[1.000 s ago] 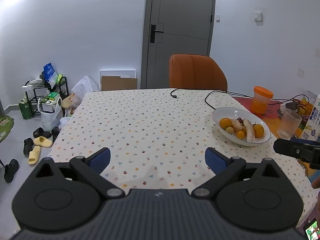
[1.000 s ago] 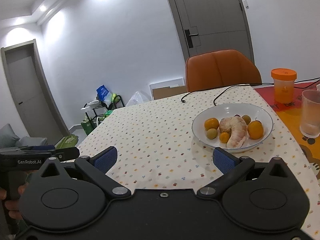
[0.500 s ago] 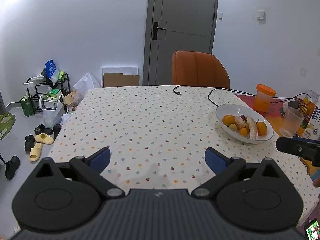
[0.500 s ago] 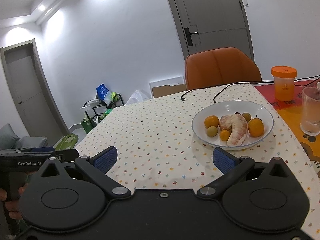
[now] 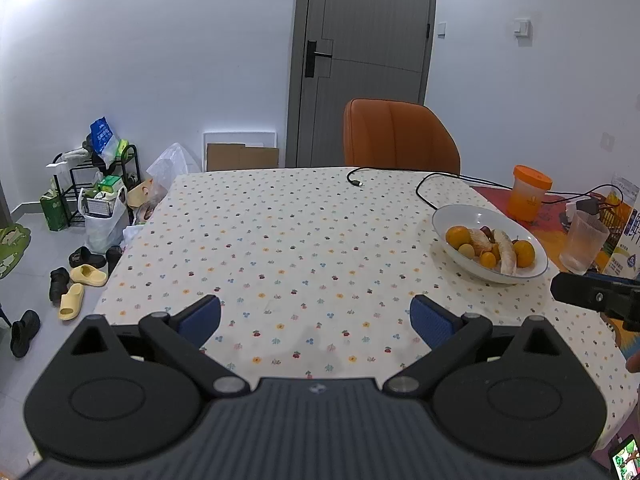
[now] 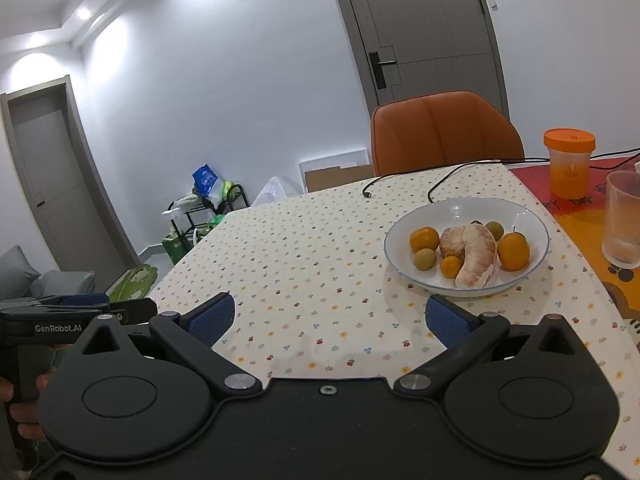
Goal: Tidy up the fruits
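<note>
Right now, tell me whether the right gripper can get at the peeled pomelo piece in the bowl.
Probably yes. The right gripper is open and empty, the pomelo piece lies uncovered on top in the bowl, and only bare tablecloth lies between them.

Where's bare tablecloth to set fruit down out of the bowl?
Free: the dotted tablecloth left of the bowl, from the black cable down to both open grippers. Crowded: right of the bowl, with the orange jar and ribbed glass.
</note>
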The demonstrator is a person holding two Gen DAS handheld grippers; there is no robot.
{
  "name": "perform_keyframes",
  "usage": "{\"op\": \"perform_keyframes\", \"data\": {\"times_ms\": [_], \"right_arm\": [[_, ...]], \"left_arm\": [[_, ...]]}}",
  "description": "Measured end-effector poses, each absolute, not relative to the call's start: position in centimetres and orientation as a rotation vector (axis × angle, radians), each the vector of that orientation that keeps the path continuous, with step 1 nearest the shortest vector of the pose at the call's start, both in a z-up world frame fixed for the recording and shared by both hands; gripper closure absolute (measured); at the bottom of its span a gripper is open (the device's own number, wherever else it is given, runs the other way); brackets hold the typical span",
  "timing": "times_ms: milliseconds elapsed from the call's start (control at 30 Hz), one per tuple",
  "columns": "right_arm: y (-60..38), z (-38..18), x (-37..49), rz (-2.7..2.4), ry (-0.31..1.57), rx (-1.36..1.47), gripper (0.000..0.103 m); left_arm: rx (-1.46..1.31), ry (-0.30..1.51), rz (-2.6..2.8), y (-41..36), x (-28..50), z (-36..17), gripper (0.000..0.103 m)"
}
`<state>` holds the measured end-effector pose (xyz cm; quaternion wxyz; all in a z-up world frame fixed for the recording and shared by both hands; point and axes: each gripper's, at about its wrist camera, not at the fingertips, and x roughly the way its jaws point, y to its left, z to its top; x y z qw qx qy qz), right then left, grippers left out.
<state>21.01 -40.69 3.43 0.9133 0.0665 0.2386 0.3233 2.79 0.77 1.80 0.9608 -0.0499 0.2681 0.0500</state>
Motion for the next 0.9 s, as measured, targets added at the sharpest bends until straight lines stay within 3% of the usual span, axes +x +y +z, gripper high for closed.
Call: {"op": "perform_keyframes", "data": {"times_ms": [900], "right_arm": [[-40.68,3.04,21.15,0.662,0.501,0.134,0.000]], "left_arm": [[-0.103,0.547,0.099,0.95,2.69,1.46,0.003]]}}
